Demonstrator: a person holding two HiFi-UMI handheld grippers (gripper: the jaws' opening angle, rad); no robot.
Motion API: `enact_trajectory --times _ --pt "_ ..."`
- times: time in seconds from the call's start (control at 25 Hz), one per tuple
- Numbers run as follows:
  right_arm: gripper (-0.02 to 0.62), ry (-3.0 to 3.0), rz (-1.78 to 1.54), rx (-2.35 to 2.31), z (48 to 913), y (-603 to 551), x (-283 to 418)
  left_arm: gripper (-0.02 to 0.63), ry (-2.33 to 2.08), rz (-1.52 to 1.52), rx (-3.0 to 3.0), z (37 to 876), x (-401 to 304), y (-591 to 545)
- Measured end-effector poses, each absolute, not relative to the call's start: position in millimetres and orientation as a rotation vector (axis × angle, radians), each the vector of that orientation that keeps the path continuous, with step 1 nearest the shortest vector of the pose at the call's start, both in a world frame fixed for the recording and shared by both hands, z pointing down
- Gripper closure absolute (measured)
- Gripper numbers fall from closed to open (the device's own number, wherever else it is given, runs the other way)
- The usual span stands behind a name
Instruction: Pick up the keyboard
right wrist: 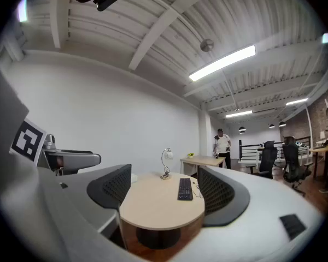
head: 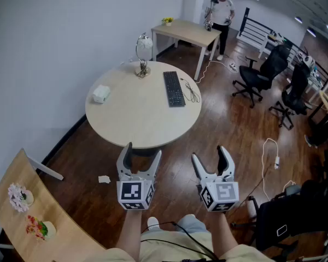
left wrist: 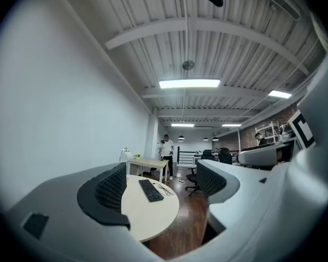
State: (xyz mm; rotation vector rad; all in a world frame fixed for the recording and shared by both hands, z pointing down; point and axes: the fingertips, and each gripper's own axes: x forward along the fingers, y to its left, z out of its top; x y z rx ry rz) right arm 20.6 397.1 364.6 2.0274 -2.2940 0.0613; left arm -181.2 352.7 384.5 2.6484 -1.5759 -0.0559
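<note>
A black keyboard (head: 174, 88) lies on the round beige table (head: 132, 121), toward its far right side, with a thin cable (head: 191, 91) beside it. Through the left gripper view the keyboard (left wrist: 151, 190) shows small and far off, and the right gripper view has the keyboard (right wrist: 185, 189) between its jaws in the distance. My left gripper (head: 140, 154) and right gripper (head: 210, 155) hover over the wooden floor in front of the table's near edge. Both stand open and hold nothing.
On the table stand a silver desk lamp (head: 142, 52) and a white tissue box (head: 101, 94). A rectangular desk (head: 185, 33) stands behind, with a person (head: 221, 22) beside it. Black office chairs (head: 263, 72) are at the right. A wooden board (head: 27, 218) lies at lower left.
</note>
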Motion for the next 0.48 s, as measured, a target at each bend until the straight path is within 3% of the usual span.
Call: enact_trajectory --times 0.48 --pt "0.187 -2.410 0.193 2.034 391.6 293.7 37.8 0.213 -1.600 0.108 2.721 388.1 -162.1 283.2"
